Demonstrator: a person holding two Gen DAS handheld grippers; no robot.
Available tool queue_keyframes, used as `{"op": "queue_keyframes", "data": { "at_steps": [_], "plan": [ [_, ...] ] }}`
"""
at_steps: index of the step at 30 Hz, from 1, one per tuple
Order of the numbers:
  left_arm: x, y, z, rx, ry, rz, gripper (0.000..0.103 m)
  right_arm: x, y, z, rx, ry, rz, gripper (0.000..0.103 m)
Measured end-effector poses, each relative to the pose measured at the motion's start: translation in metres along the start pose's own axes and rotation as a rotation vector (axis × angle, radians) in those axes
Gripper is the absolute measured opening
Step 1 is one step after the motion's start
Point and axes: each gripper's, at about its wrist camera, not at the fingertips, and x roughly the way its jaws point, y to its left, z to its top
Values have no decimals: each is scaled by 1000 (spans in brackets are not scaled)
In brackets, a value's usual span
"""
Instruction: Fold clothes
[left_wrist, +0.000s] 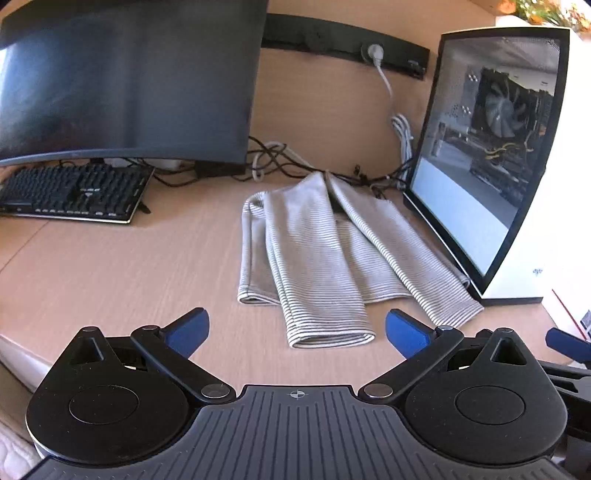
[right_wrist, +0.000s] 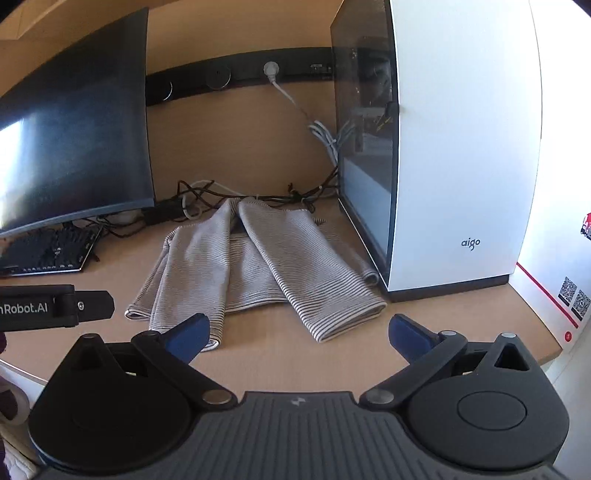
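- Both grippers, left & right, jaws spread wide, nothing between.
- Striped top flat on desk, just left of white PC case marked "aigo".
- Right view only: left tool's side, "nRobot.AI".
- Left view only: case fan.

ribbed cloth garment — matt wood desk

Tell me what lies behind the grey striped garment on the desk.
Behind the grey striped garment a tangle of dark and white cables runs along the wooden back panel, below a black socket strip. Where the cables pass behind the garment's far edge cannot be seen.
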Motion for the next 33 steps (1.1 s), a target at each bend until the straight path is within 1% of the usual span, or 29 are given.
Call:
{"op": "queue_keyframes", "data": {
  "at_steps": [3,5,7,9,11,14,33],
  "plan": [
    [1,-9,-6,37,31,11,103,-2,3,1,-17,3,-20,103],
    [2,-14,-6,37,46,5,103,-3,13,2,-47,11,-38,103],
    [3,-17,-4,26,55,-5,103,-5,9,2,-24,14,-18,103],
    [-2,-14,-6,20,48,-13,103,-5,11,1,-16,15,-17,103],
    [-10,-17,-17,-4,0,-9,103,-7,9,2,-3,14,-14,103],
    [-11,-19,-18,4,-7,-5,103,-11,7,4,8,17,-6,103],
    [-3,-26,-21,10,11,-19,103,-5,1,1,16,33,-20,103]
  ]
}}
